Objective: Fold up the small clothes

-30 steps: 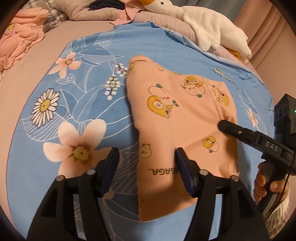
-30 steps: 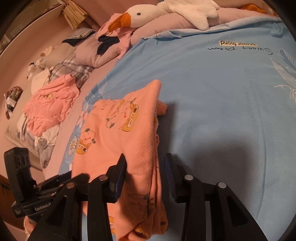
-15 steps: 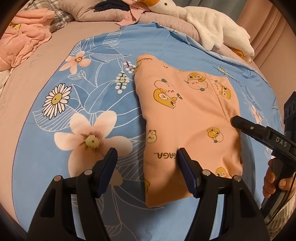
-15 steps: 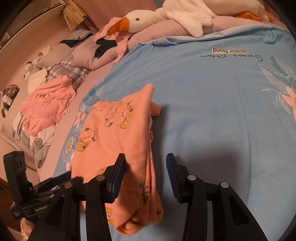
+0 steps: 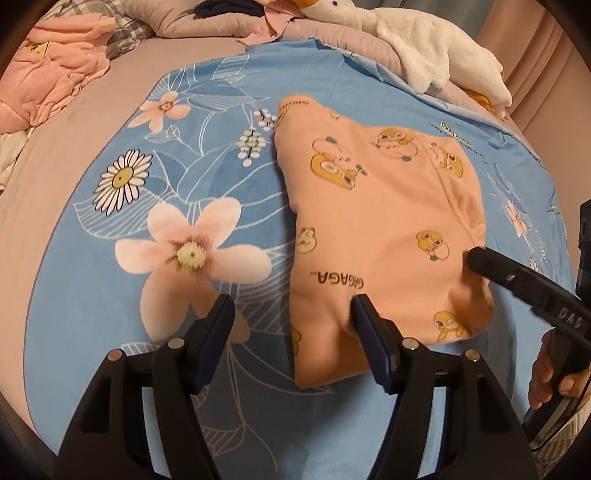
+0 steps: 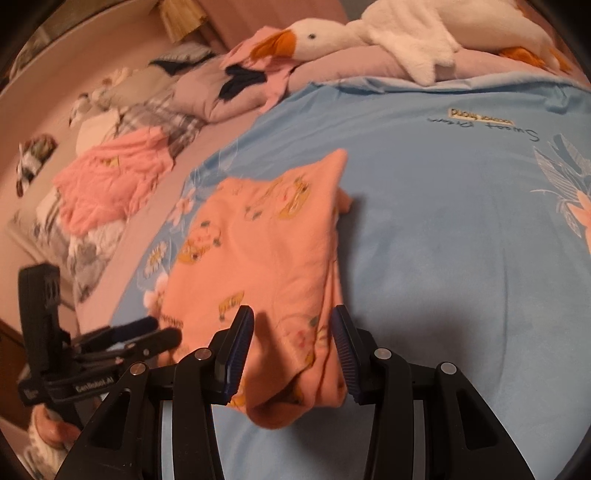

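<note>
Peach garment [image 5: 384,236] lies folded near the middle of the blue bedspread [image 5: 110,295]. Both grippers, left gripper [image 5: 293,338] and right gripper [image 6: 293,347], have jaws apart and clamp nothing; each straddles a near edge, probably squaring the fold.

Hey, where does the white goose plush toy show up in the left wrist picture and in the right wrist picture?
Left wrist view: goose plush lies along the top edge, right of centre, beyond the blue floral sheet.
Right wrist view: goose plush lies across the top, its orange beak pointing left.
Shared landmark: the folded orange garment on the sheet.
</note>
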`<move>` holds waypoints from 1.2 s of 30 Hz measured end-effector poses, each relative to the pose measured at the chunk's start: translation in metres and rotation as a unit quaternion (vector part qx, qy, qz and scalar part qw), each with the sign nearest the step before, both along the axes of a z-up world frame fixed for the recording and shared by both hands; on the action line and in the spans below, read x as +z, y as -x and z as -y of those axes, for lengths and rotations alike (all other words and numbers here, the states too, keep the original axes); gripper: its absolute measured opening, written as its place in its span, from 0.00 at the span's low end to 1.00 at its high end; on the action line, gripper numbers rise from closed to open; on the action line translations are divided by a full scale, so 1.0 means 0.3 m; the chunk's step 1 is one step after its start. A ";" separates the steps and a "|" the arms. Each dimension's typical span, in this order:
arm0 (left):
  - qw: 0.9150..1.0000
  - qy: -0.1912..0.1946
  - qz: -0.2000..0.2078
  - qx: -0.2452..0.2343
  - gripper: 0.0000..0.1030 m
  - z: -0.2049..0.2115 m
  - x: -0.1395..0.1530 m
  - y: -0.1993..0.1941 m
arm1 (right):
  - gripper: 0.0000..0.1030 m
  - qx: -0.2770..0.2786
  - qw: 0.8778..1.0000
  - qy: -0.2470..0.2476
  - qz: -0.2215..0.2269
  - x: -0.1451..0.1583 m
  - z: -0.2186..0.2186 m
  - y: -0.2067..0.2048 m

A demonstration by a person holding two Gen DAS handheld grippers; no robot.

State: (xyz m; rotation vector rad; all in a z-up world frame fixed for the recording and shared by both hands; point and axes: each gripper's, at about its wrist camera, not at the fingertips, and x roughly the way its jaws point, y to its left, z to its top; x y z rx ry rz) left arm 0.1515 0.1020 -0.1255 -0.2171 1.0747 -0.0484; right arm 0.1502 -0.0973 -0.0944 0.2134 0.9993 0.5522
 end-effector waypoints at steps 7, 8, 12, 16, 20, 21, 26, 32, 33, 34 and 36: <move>1.000 -0.003 -0.008 0.001 0.64 0.007 -0.019 0.018 | 0.43 -0.011 0.999 0.035 -0.032 -0.056 -0.005 -0.018; 1.000 -0.003 -0.008 0.001 0.64 0.007 -0.019 0.023 | 0.43 -0.011 0.999 0.034 -0.032 -0.053 -0.002 -0.013; 1.000 -0.006 -0.006 0.005 0.64 0.006 -0.009 0.041 | 0.43 -0.011 0.999 0.039 -0.031 -0.042 0.003 0.006; 1.000 -0.008 -0.001 0.009 0.64 0.007 0.011 0.070 | 0.43 -0.020 0.998 0.043 -0.029 -0.024 0.019 0.036; 1.000 -0.007 0.008 0.015 0.69 0.008 0.047 0.107 | 0.43 -0.028 0.998 0.053 -0.021 0.009 0.032 0.073; 1.000 -0.009 0.010 0.018 0.75 0.007 0.056 0.116 | 0.43 -0.028 0.998 0.053 -0.019 0.017 0.035 0.082; 0.999 -0.033 0.020 0.029 0.89 0.014 0.107 0.175 | 0.57 -0.029 0.998 0.055 -0.003 0.066 0.057 0.136; 0.997 -0.048 0.046 0.032 0.99 0.031 0.192 0.263 | 0.79 -0.008 0.998 0.060 0.036 0.157 0.057 0.248; 0.997 -0.052 0.050 0.032 0.99 0.038 0.208 0.278 | 0.82 -0.004 0.997 0.060 0.043 0.172 0.054 0.266; 0.996 -0.055 0.057 0.033 0.99 0.042 0.230 0.297 | 0.86 -0.002 0.997 0.061 0.049 0.185 0.051 0.278; 0.996 -0.051 0.066 0.033 0.99 0.046 0.261 0.320 | 0.95 0.004 0.996 0.061 0.067 0.217 0.046 0.311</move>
